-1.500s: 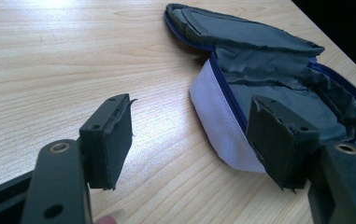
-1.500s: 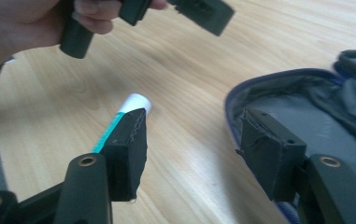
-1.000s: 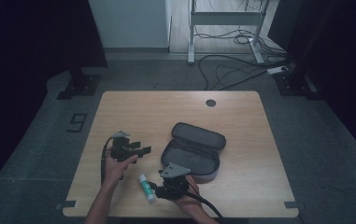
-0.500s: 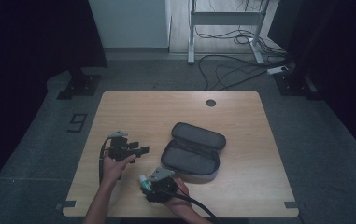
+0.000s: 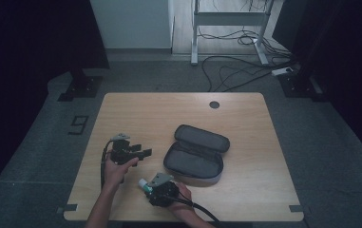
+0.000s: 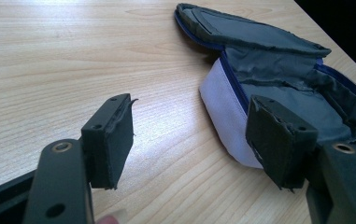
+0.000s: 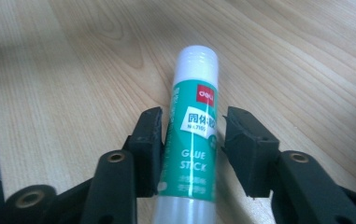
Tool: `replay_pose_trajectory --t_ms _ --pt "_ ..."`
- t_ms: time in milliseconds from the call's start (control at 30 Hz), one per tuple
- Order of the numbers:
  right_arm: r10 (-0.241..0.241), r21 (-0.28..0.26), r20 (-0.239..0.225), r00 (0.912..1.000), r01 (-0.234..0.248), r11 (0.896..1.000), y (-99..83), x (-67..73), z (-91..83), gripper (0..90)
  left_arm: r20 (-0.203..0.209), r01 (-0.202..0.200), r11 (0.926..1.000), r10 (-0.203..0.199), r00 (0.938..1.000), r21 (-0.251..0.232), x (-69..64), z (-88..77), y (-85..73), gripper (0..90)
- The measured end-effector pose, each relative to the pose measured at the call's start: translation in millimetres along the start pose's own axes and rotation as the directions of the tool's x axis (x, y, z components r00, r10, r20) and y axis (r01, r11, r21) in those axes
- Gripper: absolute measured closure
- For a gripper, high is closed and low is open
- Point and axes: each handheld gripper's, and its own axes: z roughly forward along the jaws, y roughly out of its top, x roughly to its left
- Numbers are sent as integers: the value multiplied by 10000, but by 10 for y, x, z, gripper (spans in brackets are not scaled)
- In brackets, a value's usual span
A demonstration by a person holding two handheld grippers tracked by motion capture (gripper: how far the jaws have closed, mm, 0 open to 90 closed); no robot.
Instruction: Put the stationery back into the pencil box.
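2 pads of my right tongs (image 7: 192, 128) are closing around the glue stick (image 7: 193, 140) lying on the tabletop (image 7: 63, 84), not yet pressing. Light, rigid, slick plastic; I am gripping mid-barrel. My left tongs (image 6: 189, 135) are gaping empty.

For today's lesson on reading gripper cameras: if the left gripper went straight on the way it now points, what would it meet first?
Probably the open pencil case. The left gripper stands open over bare table, and the case's pale side wall lies just ahead, towards its right jaw. Depth is hard to judge.
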Motion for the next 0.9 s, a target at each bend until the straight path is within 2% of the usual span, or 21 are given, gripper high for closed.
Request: replay_pose_trajectory --t_ms 267,500,633,900 --pt "-138 243 129 9998 135 9996 -2 -43 -7 641 56 25 10000 -25 10000 58 12 2 -3 325" --pt "-368 357 -194 9991 375 9987 22 -81 -54 648 41 55 10000 -55 10000 1 25 -11 -1 325" --pt "-416 117 -199 9989 418 9991 51 -99 -121 648 30 51 10000 -52 10000 48 30 -2 -4 325" --pt "-394 -630 59 9992 397 9972 130 -185 -380 648 23 66 9999 -67 10000 112 35 15 -11 326"
